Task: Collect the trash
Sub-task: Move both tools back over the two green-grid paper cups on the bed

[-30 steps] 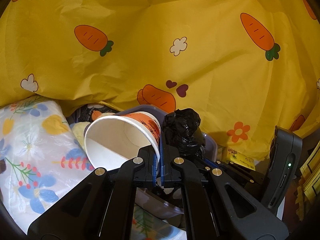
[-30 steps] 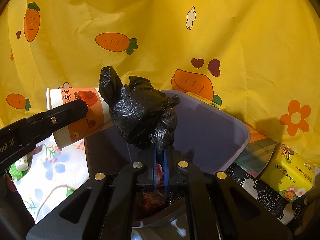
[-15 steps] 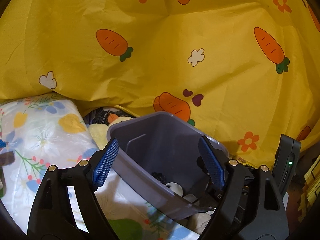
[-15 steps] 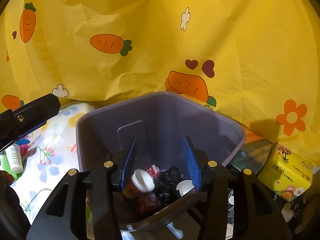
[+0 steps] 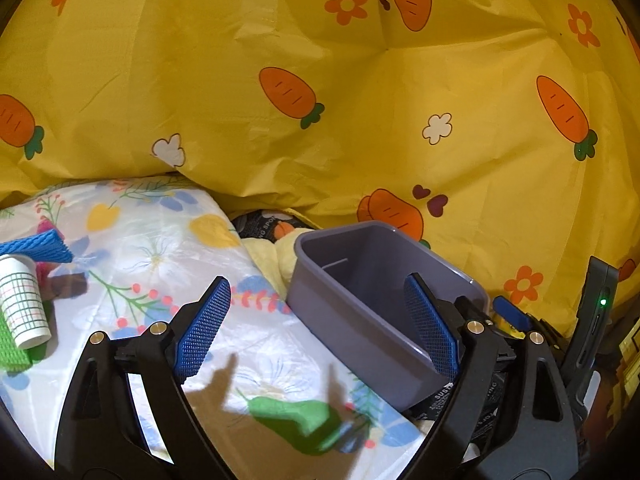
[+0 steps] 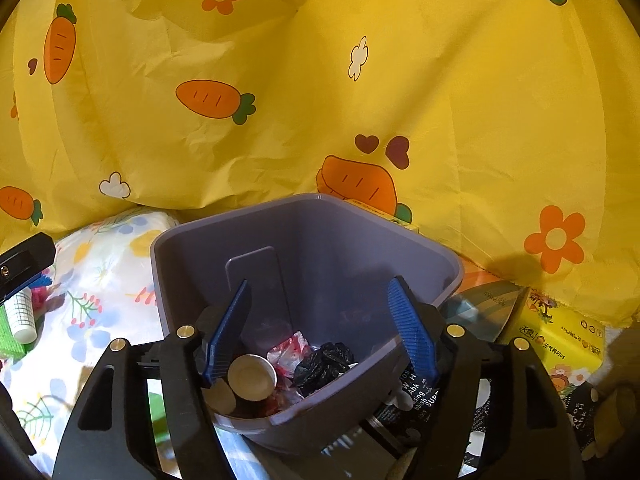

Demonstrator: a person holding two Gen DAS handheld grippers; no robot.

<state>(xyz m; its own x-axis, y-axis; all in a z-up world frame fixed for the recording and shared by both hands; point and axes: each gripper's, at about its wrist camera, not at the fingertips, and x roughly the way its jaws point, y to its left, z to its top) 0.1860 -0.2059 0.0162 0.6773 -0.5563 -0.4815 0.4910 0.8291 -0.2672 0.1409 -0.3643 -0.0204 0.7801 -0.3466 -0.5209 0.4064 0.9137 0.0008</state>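
Observation:
A grey-purple plastic bin [image 6: 304,232] stands beside the floral table. Inside it lie a paper cup [image 6: 252,376], a crumpled black bag [image 6: 324,364] and red-and-white wrappers. My right gripper [image 6: 320,328] is open and empty, right above the bin's mouth. My left gripper [image 5: 320,328] is open and empty, over the table edge, with the bin [image 5: 340,280] at its right finger. A small white checked cup [image 5: 22,300] lies on its side at the table's far left, also in the right wrist view [image 6: 20,316].
A yellow carrot-print cloth [image 5: 320,100] hangs behind everything. A blue sponge [image 5: 36,246] and a green block [image 5: 12,344] lie by the checked cup. A yellow tissue pack [image 6: 560,336] and black printed packaging [image 6: 412,392] lie right of the bin.
Both grippers opened: the paper cup left my left gripper and the black bag left my right one, and both now lie in the bin. My left gripper has since swung left toward the table.

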